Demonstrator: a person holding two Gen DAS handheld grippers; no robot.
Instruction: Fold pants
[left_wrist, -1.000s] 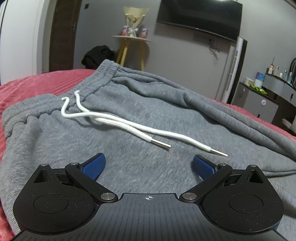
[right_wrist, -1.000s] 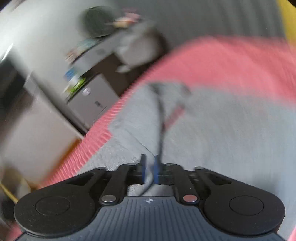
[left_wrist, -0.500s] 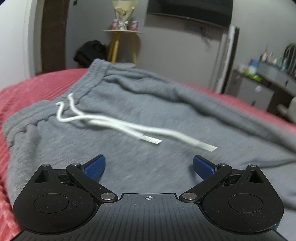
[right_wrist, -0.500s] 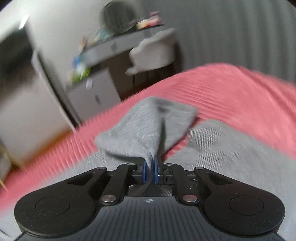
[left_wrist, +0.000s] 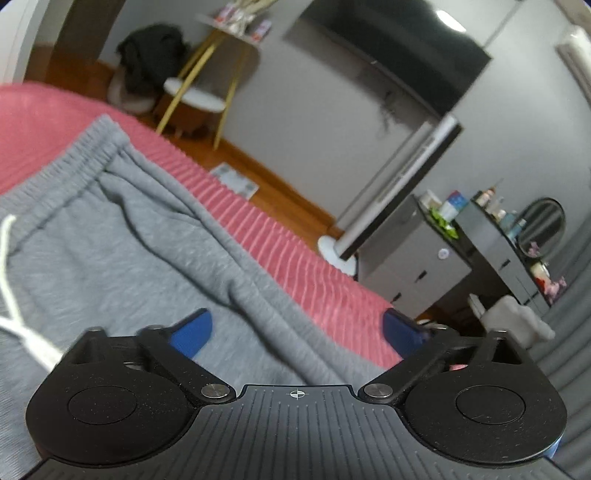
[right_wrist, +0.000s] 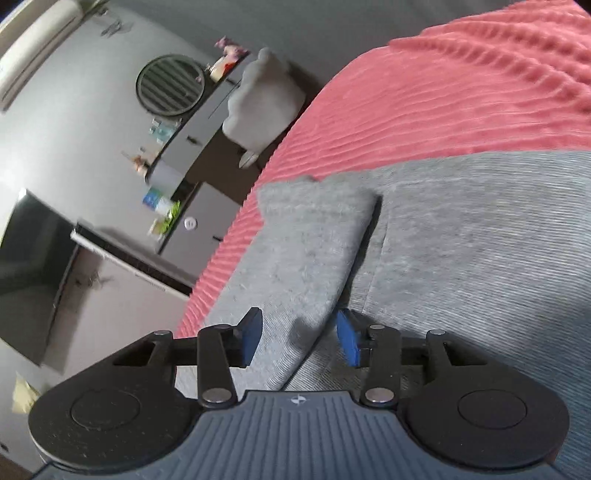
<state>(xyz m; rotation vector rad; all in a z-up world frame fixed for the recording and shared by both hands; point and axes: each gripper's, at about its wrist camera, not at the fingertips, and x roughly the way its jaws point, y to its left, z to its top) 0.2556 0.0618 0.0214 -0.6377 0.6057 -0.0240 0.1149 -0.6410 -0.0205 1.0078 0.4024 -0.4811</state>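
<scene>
Right wrist view: the right hand-held gripper (right_wrist: 298, 339), jaws just opening, lets go of the folded leg end (right_wrist: 306, 236) now lying on the grey pants (left_wrist: 122, 258) on the bed (right_wrist: 443, 96). The left hand-held gripper (left_wrist: 297, 330) is released, narrowing slightly, empty. Next: grasp near the waistband (left_wrist: 70, 166).

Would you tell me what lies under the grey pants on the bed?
Under the grey pants lies a pink ribbed bedspread, showing along their edges in both wrist views. In the right view, a folded-over leg end rests on more grey fabric. Whatever is beneath stays covered.
</scene>
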